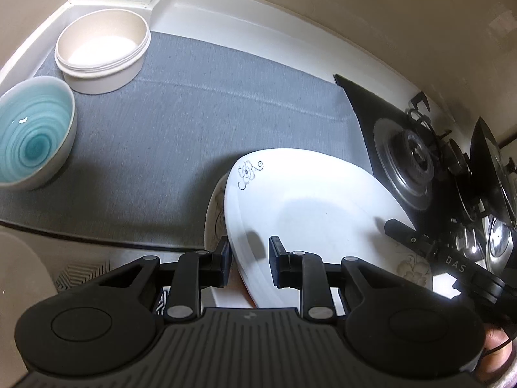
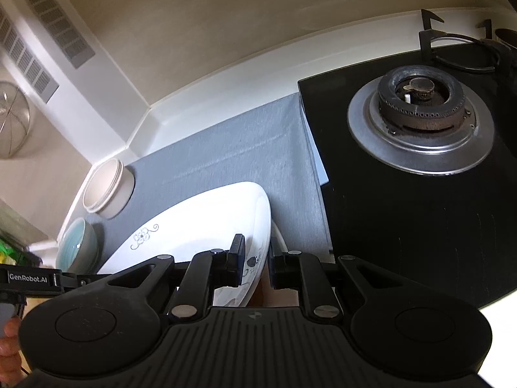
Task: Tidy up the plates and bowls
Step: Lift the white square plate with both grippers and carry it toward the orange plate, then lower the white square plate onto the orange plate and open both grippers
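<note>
A white plate with a small flower print is held tilted above another floral plate at the counter's front edge. My left gripper is shut on the white plate's near-left rim. My right gripper is shut on the same plate at its right rim; it shows in the left wrist view. A blue swirl bowl and a cream round bowl sit on the grey mat at the far left. Both bowls show in the right wrist view: the blue one, the cream one.
A black gas hob with a burner lies right of the mat. Pan supports and a dark pan stand on it. A white wall upstand runs behind the mat. A metal strainer hangs at the left.
</note>
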The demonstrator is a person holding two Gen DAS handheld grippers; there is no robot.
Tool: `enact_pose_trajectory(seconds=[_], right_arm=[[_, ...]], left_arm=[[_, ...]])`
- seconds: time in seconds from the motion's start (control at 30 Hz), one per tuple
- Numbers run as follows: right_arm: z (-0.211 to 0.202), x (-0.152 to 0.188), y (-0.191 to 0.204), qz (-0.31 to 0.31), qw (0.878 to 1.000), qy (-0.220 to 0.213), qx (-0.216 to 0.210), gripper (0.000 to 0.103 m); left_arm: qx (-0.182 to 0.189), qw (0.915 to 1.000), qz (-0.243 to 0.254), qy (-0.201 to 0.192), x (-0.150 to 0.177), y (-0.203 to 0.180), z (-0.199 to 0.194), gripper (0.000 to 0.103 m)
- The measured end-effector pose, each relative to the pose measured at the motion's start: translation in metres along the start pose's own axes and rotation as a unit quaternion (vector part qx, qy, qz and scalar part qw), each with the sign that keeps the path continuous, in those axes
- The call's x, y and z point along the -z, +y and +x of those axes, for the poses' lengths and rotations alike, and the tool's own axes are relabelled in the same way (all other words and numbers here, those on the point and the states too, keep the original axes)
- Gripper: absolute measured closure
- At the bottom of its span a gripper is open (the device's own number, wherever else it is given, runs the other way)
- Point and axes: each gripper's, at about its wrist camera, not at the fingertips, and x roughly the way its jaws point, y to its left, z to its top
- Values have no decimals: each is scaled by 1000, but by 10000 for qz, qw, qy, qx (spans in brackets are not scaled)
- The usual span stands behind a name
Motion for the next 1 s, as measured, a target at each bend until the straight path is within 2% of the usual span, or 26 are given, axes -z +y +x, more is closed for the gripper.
enact_pose_trajectory(seconds=[0.3, 0.47, 0.67, 0.9, 1.0], right_arm=[[-3, 25, -1, -125, 9998, 23, 138, 87], [-2, 35, -5, -120, 9997, -103, 189, 86], [1, 38, 7, -702, 9966, -271, 335, 81], [7, 37, 15, -1153, 9921, -266, 422, 77], [9, 38, 21, -1481, 9861, -302, 683, 76]], left_arm=[[-60, 9997, 120, 200, 17, 5, 14, 77], [-100, 9996, 254, 120, 22, 2, 17, 79], [-124, 9997, 228, 47, 22, 3, 16, 79], [-202, 9988, 454, -23, 28, -4, 12, 79], [-249, 9980, 571, -45, 30, -9, 13, 78]])
